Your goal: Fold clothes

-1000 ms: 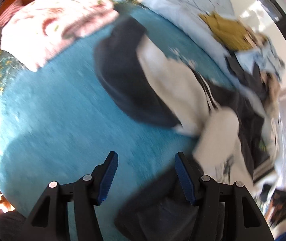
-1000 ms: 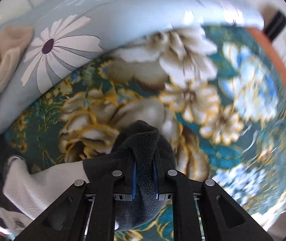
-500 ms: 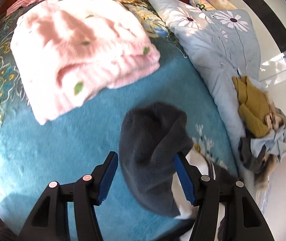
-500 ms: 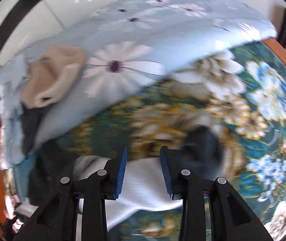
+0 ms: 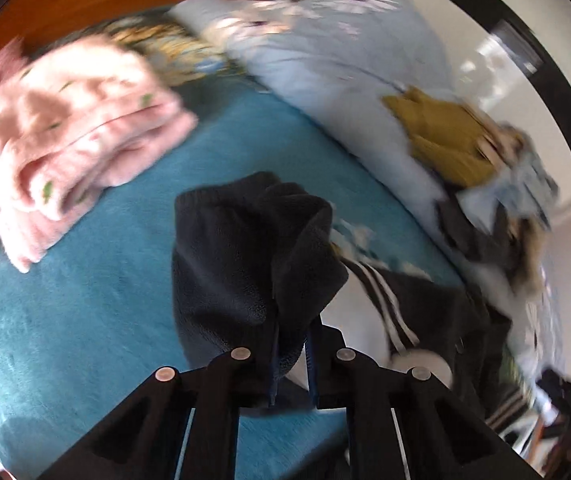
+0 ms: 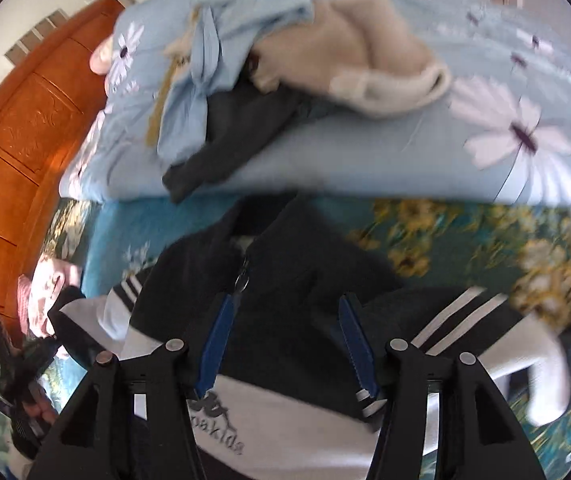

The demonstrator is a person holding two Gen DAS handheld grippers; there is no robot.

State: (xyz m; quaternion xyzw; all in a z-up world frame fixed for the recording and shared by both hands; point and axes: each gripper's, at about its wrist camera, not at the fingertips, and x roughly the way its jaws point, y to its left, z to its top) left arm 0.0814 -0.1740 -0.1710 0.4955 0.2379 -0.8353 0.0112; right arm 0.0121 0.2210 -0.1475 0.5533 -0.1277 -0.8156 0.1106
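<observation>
**A:** ok what's going on, left side first?

**B:** Far left on the teal bedspread (image 5: 85, 300) there's a folded pink blanket (image 5: 69, 132). Next over, the left gripper (image 5: 291, 360) has just clamped down; its jaws are pinching the dark fleecy cuff (image 5: 253, 248) of the jacket (image 6: 285, 264). The cuff bunches up above the pads, and the striped sleeve (image 5: 385, 300) trails off to the right.

**A:** and the jacket itself?

**B:** Lying on the bed, black and white with a zipper (image 6: 241, 276) up the middle, collar end toward the pale blue flowered quilt (image 6: 365, 160). A heap of unfolded clothes (image 6: 285, 60) sits on that quilt.

**A:** right one holding anything?

**B:** Nope. The right gripper (image 6: 285, 344) has just been opening, jaws spread over the jacket's chest with nothing pinched. The zipper pull is just beside the left pad. The other sleeve (image 6: 485, 328) stretches out right, across the floral sheet (image 6: 465, 240).
</observation>
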